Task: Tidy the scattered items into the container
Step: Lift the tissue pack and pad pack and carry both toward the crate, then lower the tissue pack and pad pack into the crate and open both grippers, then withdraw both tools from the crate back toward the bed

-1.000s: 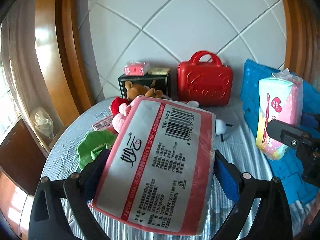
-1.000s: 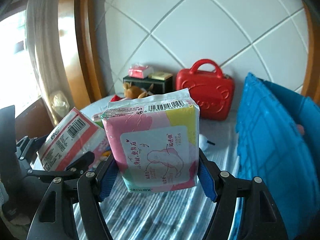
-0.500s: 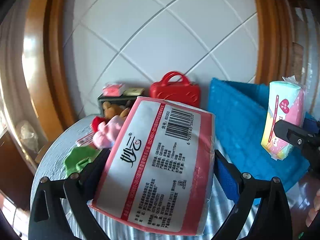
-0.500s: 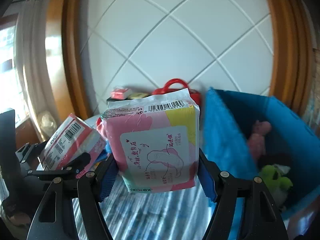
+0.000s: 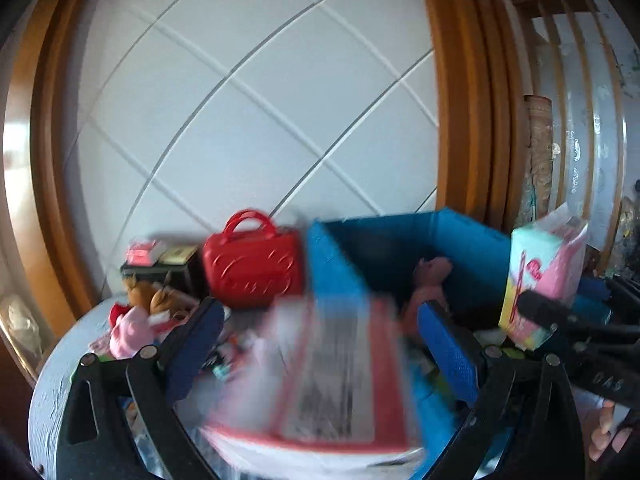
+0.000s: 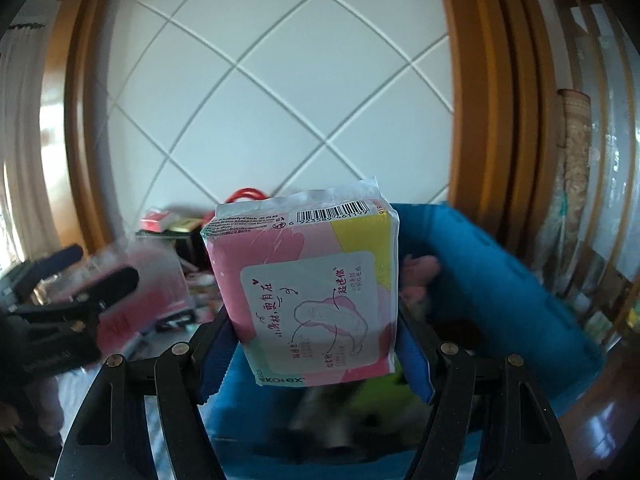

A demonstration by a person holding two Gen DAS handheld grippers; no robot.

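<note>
A blue fabric bin [image 5: 460, 240] stands open on the right, and both grippers hover at its near rim. My left gripper [image 5: 320, 320] is open. A red-and-white tissue pack [image 5: 332, 376] shows as a blur between and below its blue pads [image 5: 196, 340], with a gap on the left side, so it is loose. My right gripper [image 6: 316, 320] is shut on a pink-and-yellow pad pack [image 6: 312, 292], held upright over the bin [image 6: 500, 280]. That pack [image 5: 540, 280] also shows at the right in the left wrist view.
A red hard case [image 5: 252, 268] and a black box [image 5: 160, 264] topped with small boxes stand by the tiled wall. Plush toys [image 5: 136, 320] lie on the round grey table [image 5: 52, 380]. A pink plush [image 5: 432, 276] lies in the bin. A hand [image 5: 604, 428] shows low right.
Both grippers swung right and upward from over the table to the blue bin. The red-and-white pack, gripped firmly before, has slipped down out of the left pads. The right grip is unchanged.
</note>
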